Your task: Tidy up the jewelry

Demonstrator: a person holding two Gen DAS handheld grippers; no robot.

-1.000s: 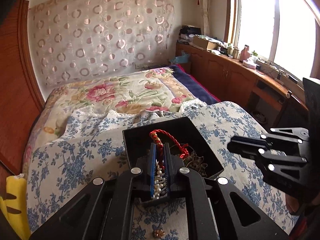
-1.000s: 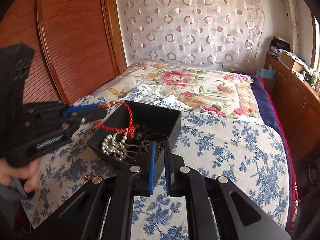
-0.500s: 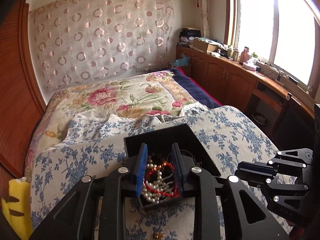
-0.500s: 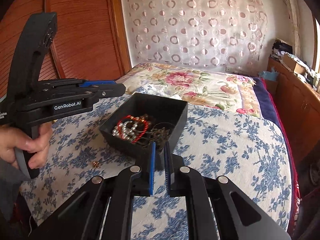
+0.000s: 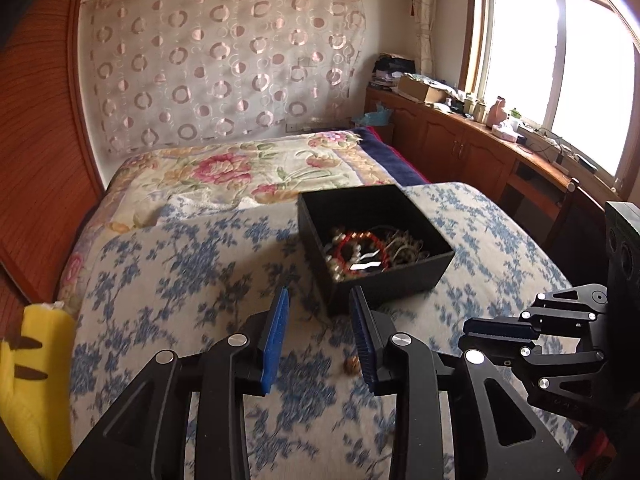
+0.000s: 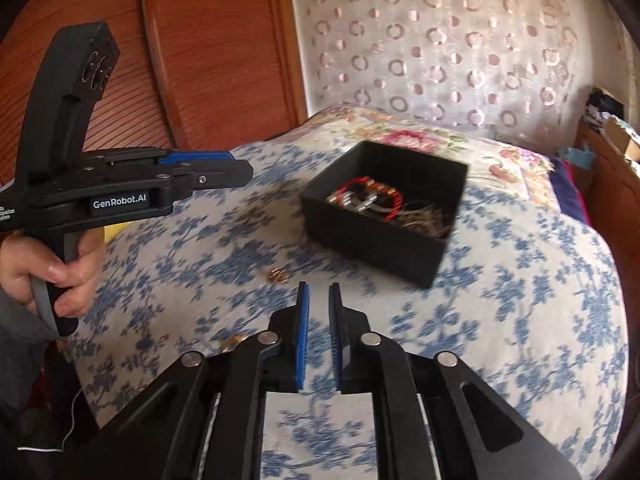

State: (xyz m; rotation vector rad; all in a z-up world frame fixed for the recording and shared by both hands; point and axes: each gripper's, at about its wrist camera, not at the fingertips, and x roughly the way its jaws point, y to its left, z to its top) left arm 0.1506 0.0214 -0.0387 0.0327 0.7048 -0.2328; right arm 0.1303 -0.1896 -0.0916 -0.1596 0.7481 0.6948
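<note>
Both my grippers are empty: the left gripper (image 5: 320, 332) spread wide, the right gripper (image 6: 319, 332) parted by a narrow gap. Between my left fingers lies a small gold trinket (image 5: 351, 365) on the floral blanket (image 5: 180, 264). Beyond, near the bare cloth, sits the black box (image 5: 394, 283) holding the red bracelet (image 5: 362, 250) and pearls (image 5: 333, 268).

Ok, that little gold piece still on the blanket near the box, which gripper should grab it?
Left. The left gripper is open, and the gold piece lies just beside its right finger. The right gripper has only a narrow gap and sits off to the side.
</note>
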